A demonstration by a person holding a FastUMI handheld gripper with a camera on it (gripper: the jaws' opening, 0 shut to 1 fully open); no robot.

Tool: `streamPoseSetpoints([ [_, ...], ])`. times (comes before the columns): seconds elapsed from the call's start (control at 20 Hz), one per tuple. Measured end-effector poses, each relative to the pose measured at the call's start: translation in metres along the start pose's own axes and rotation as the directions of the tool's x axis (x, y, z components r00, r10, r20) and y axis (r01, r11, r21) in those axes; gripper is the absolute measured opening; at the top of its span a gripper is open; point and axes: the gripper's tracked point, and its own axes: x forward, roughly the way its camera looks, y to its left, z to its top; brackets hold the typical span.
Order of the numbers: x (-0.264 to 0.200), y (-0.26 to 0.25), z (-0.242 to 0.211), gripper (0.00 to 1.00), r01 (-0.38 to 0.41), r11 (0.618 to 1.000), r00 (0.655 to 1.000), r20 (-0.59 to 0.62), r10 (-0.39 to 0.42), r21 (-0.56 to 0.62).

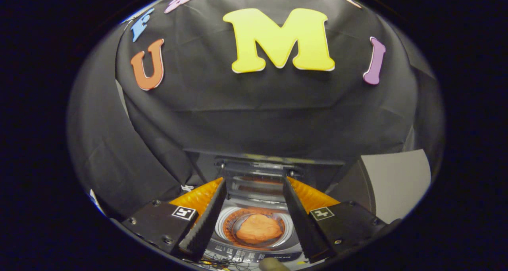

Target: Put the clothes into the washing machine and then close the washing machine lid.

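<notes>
So the clothes [258,228] are already down in the washing machine [254,250] drum, right below and between the fingers of the hand-held gripper [254,199], which is spread wide, holding nothing. The lid [258,179] stands upright just beyond, probably next.

washing machine [254,250] | lid up | orange clothes [258,228] in drum

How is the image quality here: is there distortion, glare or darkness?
Gripper view: strong fisheye bending curves the booth wall; the surroundings are dim; the orange cloth in the washing machine drum is brightly lit and a little soft; faint reflections show on the raised lid; the open gripper looks sharp.
</notes>
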Motion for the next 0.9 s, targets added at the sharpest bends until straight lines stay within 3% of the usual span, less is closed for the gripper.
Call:
streamPoseSetpoints([
  [0.45, 0.027, 0.003, 0.073, 0.90, 0.003, 0.997, 0.998, 0.055, -0.007, 0.073],
  [0.9, 0.081, -0.003, 0.098, 0.90, 0.043, 0.994, 0.999, 0.005, -0.044, 0.099],
])
